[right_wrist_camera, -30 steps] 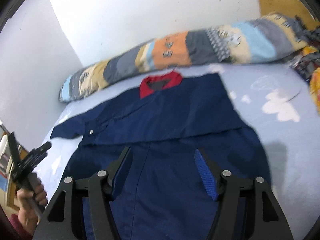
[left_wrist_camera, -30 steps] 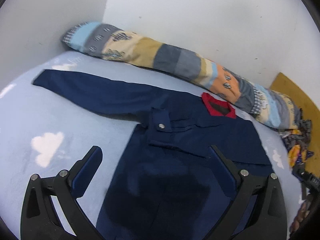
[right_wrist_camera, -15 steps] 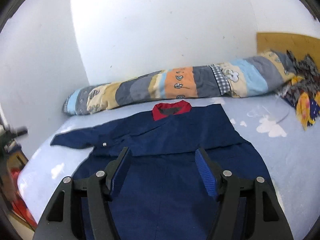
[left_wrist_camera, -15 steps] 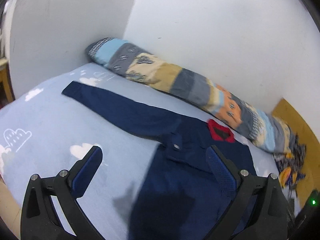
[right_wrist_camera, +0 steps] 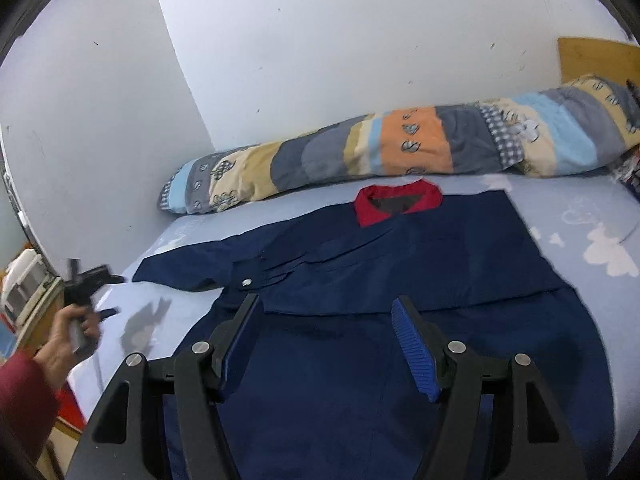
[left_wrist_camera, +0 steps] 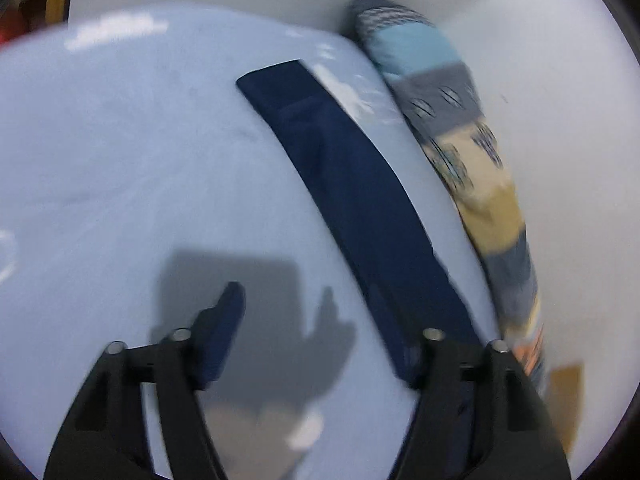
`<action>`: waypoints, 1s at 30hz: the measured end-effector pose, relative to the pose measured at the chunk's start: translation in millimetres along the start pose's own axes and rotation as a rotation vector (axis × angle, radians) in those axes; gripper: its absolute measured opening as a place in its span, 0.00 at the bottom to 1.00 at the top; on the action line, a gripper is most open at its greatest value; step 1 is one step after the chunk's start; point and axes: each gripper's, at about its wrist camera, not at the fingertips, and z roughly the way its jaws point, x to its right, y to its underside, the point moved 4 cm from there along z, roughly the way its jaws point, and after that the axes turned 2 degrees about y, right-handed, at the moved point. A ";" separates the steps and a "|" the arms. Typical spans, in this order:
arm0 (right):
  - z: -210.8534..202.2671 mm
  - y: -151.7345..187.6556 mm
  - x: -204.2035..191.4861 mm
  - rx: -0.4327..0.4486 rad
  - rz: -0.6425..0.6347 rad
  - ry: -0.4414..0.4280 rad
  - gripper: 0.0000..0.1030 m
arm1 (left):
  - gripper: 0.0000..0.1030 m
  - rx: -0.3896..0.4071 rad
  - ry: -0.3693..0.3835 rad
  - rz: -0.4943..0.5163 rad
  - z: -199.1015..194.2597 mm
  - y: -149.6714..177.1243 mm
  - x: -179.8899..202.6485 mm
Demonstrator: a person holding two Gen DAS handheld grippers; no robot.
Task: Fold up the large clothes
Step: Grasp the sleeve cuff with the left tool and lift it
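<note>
though left view blurs, both hand-held grippers point(left_wrist_camera: 320, 320) point(right_wrist_camera: 324, 344) gape, empty; jacket point(right_wrist_camera: 400, 280) hem cut off.

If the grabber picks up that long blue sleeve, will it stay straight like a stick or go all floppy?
Probably floppy: the sleeve lies flat as thin cloth on the bed. It would likely droop either side of the left gripper, which is open. It probably won't come alone, since it joins the jacket.
</note>
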 end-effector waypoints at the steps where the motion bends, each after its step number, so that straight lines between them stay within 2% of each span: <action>1: 2.8 1.2 -0.4 -0.016 0.000 -0.006 0.67 | 0.60 0.000 0.017 -0.021 10.4 -9.2 1.0; 4: 2.2 2.9 -2.4 -0.019 0.005 -0.020 0.67 | 0.60 0.004 0.045 -0.037 38.4 -31.7 1.4; 7: -1.2 2.1 -3.7 -0.004 -0.019 0.000 0.67 | 0.60 0.036 0.006 -0.048 58.2 -46.1 -3.3; 10: 2.7 -0.7 1.5 -0.009 0.019 -0.002 0.67 | 0.60 0.085 0.063 -0.084 70.3 -63.0 -5.9; 14: 7.0 -0.8 9.1 -0.014 0.049 0.005 0.67 | 0.60 0.115 0.098 -0.074 90.6 -85.1 -3.6; 16: 7.7 -1.0 12.7 -0.007 0.057 0.019 0.67 | 0.59 0.155 0.110 -0.055 93.5 -87.6 -2.4; 17: 8.7 -1.2 14.6 -0.008 0.066 0.024 0.67 | 0.36 0.178 0.118 -0.052 94.6 -87.7 -1.9; 18: 9.6 -2.1 15.9 -0.008 0.076 0.025 0.67 | 0.02 0.177 0.130 -0.059 97.0 -87.2 -3.3; 20: 9.1 -2.1 17.3 -0.004 0.085 0.026 0.67 | 0.03 0.189 0.212 -0.109 96.8 -83.5 -7.9; 24: 2.7 -4.8 17.4 0.018 0.077 0.033 0.67 | 0.03 0.217 0.238 -0.063 74.8 -81.3 5.6; 27: -6.3 -8.2 19.4 0.045 0.078 0.041 0.67 | 0.03 0.230 0.255 0.049 42.7 -79.5 39.1; 30: -19.0 -14.2 24.8 0.073 0.091 0.055 0.67 | 0.03 0.238 0.258 0.204 3.1 -67.8 92.5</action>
